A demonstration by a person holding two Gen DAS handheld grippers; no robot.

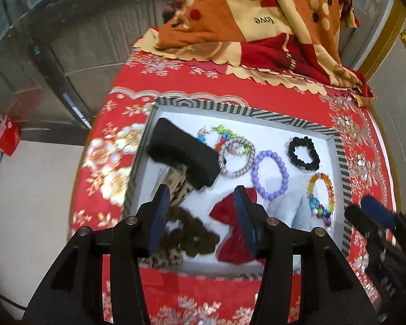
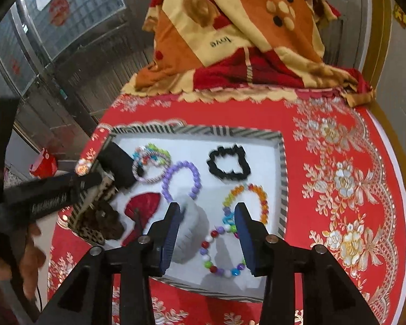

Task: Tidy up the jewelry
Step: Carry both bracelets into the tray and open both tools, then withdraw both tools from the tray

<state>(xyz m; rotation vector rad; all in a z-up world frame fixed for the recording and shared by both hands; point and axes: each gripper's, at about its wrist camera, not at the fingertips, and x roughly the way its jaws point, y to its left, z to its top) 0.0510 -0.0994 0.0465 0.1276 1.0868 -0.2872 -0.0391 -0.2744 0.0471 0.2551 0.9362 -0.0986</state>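
Observation:
A striped-rim tray [image 1: 230,108] with a white floor lies on the red cloth. It holds a black hair pad [image 1: 181,153], a purple bead bracelet [image 1: 284,168], a black scrunchie [image 1: 307,165], a red bow [image 1: 227,211] and a brown scrunchie [image 1: 192,233]. My left gripper [image 1: 201,192] hangs open above the bow and the brown scrunchie, with nothing between its fingers. My right gripper [image 2: 208,208] is open too, above a multicoloured bead string [image 2: 216,266] joined to an amber bracelet [image 2: 262,197]. A grey cloth [image 2: 189,233] lies beside it.
A folded orange and red blanket [image 1: 243,21] covers the table's far end. The red floral tablecloth [image 2: 338,178] lies bare to the tray's right. The table edge drops off on the left, where a red box [image 1: 6,138] sits on the floor. A hand [image 2: 32,257] holds the left gripper.

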